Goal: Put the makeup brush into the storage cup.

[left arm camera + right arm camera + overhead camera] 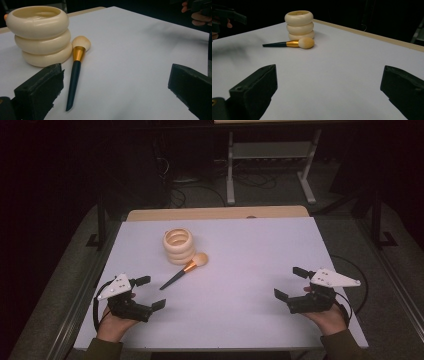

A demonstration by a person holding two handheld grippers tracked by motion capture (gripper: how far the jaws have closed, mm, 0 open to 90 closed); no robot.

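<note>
Hovering wide open: left tool and right tool, both empty. Brush lies flat on the worktop just ahead of the left tool, head beside the holder, handle toward it; likely an easy pick.

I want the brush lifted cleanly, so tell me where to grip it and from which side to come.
Grip the makeup brush on its dark handle, probably near the middle. It lies flat with its head beside the ringed holder, so the handle end is free. The open left gripper is nearest; come from above, jaws across the handle.
</note>
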